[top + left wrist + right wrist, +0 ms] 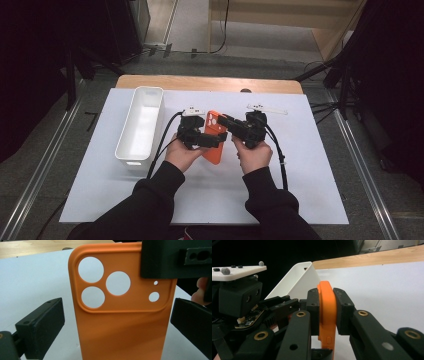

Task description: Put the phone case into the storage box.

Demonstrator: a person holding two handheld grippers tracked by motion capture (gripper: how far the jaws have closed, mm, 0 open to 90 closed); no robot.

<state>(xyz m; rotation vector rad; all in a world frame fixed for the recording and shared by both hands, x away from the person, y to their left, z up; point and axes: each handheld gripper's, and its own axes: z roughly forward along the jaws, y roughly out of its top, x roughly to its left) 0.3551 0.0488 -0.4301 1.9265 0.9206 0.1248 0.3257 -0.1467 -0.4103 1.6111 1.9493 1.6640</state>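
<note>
An orange phone case (215,152) with round camera cut-outs is held upright over the middle of the white mat. My right gripper (224,121) is shut on it. In the right gripper view the case (327,322) stands edge-on with both pads pressed flat on its faces, and the gripper (327,298) clamps it near the top corner. My left gripper (212,140) reaches in from the left. In the left gripper view its jaws (117,315) stand open around the case (120,327). The left jaw is clearly apart from the case's edge, and the right jaw is close beside the other edge.
A long white bin (140,125) lies on the left part of the white mat (300,175) and looks empty. The bin's corner (302,277) rises just behind the left gripper's body (239,297). A wooden table edge (210,82) runs along the far side.
</note>
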